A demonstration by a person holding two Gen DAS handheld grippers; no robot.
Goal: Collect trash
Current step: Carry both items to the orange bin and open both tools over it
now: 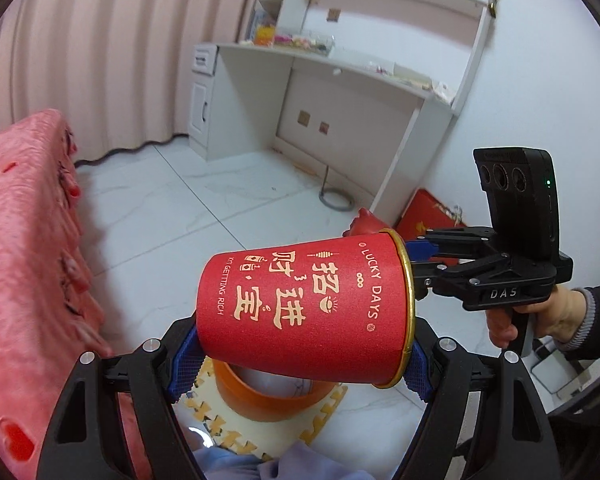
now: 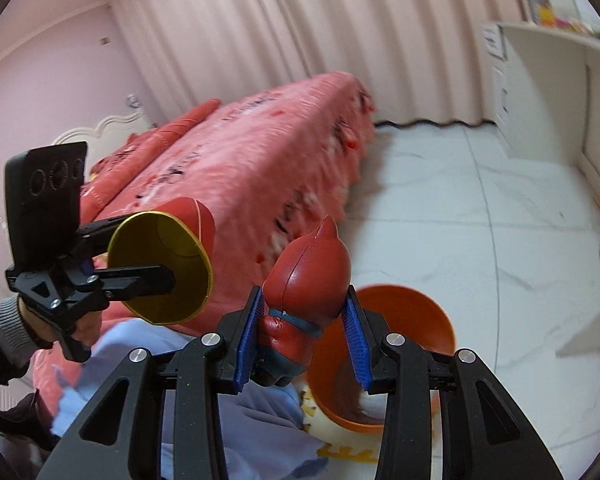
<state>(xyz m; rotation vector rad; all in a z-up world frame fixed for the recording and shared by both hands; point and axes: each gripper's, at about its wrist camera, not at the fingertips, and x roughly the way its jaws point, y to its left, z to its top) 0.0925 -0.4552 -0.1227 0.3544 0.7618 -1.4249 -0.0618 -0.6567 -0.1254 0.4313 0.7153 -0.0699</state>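
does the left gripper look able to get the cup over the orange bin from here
Probably yes. The left gripper is shut on the red paper cup, and the orange bin sits on the floor just below and ahead, its mouth open, with nothing between them.

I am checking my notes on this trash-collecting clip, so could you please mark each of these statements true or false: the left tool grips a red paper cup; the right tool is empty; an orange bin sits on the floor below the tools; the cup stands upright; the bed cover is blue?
1. The left tool grips a red paper cup. True.
2. The right tool is empty. False: it is closed on a red figurine.
3. An orange bin sits on the floor below the tools. True.
4. The cup stands upright. False: it lies on its side, gold rim towards the right tool.
5. The bed cover is blue. False: it is pinkish red.
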